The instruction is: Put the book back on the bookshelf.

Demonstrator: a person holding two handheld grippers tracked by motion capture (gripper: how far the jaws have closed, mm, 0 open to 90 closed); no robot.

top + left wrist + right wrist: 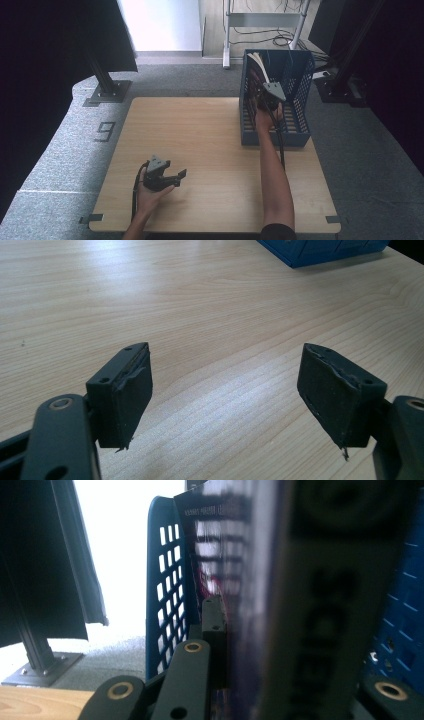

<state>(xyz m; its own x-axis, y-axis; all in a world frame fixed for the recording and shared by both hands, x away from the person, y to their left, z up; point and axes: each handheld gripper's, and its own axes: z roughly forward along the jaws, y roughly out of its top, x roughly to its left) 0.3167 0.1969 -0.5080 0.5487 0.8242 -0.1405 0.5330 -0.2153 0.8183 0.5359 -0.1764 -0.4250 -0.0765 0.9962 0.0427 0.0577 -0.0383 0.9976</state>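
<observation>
A blue slotted crate (274,137) stands on the right of the wooden table (200,130), with books (259,66) upright inside it. My right gripper (269,99) reaches into the crate from above. In the right gripper view a dark, glossy book (310,605) stands between the jaws of the right gripper (295,625); the left finger (215,625) presses against its cover and the other finger is hidden behind it. My left gripper (176,177) rests low over the table near the front left, jaws wide apart. The left gripper (225,385) has bare wood between its pads.
The crate wall (165,580) is close on the left of the held book. A crate corner (320,250) lies far ahead of the left gripper. Black stand bases (107,92) sit on the grey floor beyond the table. A metal rack (265,20) stands behind.
</observation>
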